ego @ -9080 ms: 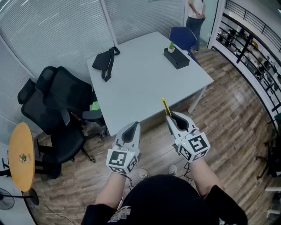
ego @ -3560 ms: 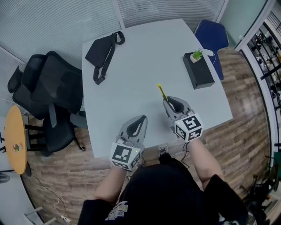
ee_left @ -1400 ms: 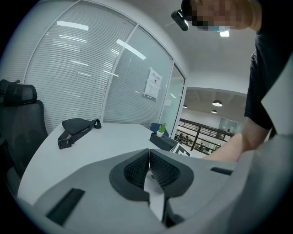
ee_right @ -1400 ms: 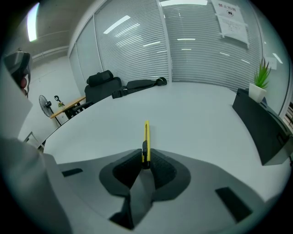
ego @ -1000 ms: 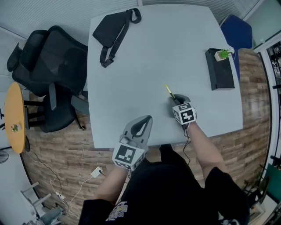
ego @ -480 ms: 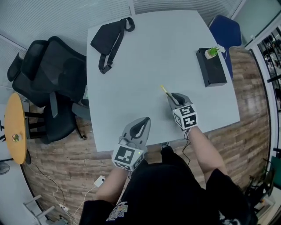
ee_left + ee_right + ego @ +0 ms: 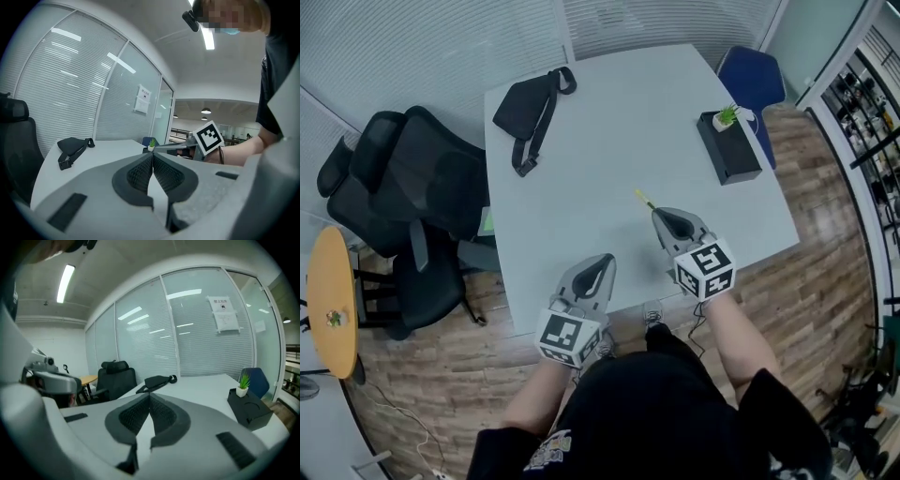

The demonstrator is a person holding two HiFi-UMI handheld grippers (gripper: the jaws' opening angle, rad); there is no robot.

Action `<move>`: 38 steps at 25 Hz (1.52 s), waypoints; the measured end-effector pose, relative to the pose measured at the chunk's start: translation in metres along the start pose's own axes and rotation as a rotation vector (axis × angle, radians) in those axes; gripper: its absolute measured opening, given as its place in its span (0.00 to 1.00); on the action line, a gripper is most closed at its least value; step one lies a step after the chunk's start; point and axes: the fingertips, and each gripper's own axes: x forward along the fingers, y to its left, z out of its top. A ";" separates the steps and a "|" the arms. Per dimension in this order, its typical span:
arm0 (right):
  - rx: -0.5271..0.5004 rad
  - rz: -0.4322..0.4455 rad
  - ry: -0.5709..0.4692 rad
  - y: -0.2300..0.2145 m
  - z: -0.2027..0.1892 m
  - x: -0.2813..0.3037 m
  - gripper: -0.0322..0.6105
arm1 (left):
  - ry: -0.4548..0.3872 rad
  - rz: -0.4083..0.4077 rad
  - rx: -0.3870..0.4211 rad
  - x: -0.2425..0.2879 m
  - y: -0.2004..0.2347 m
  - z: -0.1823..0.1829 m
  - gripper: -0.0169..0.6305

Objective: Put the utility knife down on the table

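Note:
The utility knife [image 7: 643, 199] is yellow, and only its thin front end shows, poking out past the jaws. My right gripper [image 7: 659, 215] is shut on it above the front right part of the pale grey table [image 7: 609, 131]. In the right gripper view the gripper [image 7: 149, 397] has its jaws pressed together and the knife's yellow end does not show. My left gripper [image 7: 605, 261] hovers over the table's front edge, shut with nothing in it; its pads [image 7: 140, 173] meet. The right gripper's marker cube [image 7: 208, 137] appears in the left gripper view.
A black strap bag [image 7: 530, 108] lies at the table's far left. A black box [image 7: 729, 150] with a small potted plant [image 7: 727, 116] sits at the far right. A black office chair [image 7: 412, 178] stands left, a blue chair [image 7: 750, 75] behind, a round yellow table [image 7: 328, 300] far left.
The right gripper with the knife now looks larger and higher above the table than a second ago. The head view has shifted. The left gripper stays by the front edge.

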 end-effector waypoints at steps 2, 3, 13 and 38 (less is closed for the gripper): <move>0.011 0.025 -0.060 0.019 0.018 -0.014 0.05 | -0.011 -0.014 0.012 -0.010 -0.002 0.004 0.04; 0.006 0.030 -0.083 0.029 0.026 -0.021 0.05 | -0.016 -0.020 0.015 -0.015 -0.003 0.006 0.04; -0.084 -0.023 -0.180 0.108 0.057 -0.088 0.05 | -0.065 -0.103 0.047 -0.068 -0.018 0.020 0.04; -0.077 0.019 -0.186 0.135 0.020 -0.218 0.05 | -0.087 -0.028 0.030 -0.106 -0.133 0.005 0.04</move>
